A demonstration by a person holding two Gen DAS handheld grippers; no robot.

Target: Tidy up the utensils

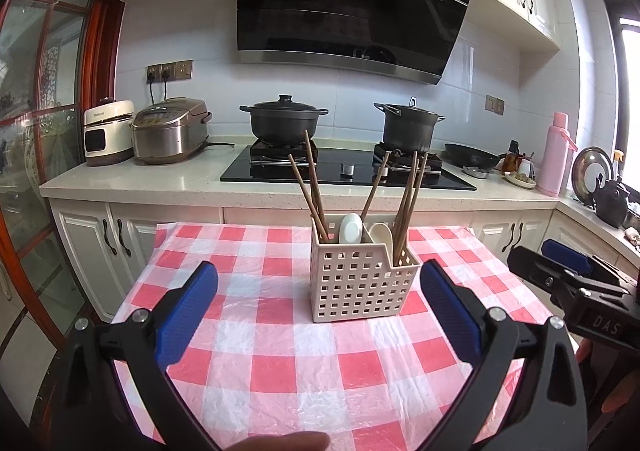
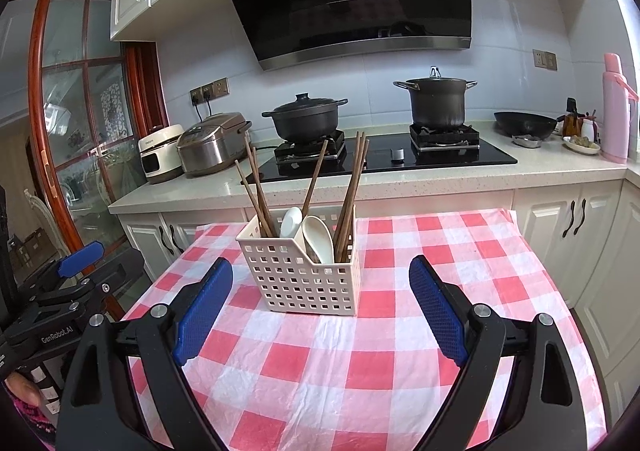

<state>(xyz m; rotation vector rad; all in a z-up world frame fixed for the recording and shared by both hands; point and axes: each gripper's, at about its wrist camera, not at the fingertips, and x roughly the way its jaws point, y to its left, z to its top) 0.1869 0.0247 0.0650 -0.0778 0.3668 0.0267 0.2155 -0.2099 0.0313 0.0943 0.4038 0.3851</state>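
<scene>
i've got both grippers hanging above the checked tablecloth, left gripper and right gripper each with fingers spread wide, holding nothing. the utensil basket stands between them ahead, chopsticks and white spoons upright inside.

Red-white checked tablecloth, cream basket.

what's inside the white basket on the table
The basket holds brown chopsticks leaning out at both ends and two white spoons in the middle. Their lower ends are hidden behind the basket wall.
</scene>
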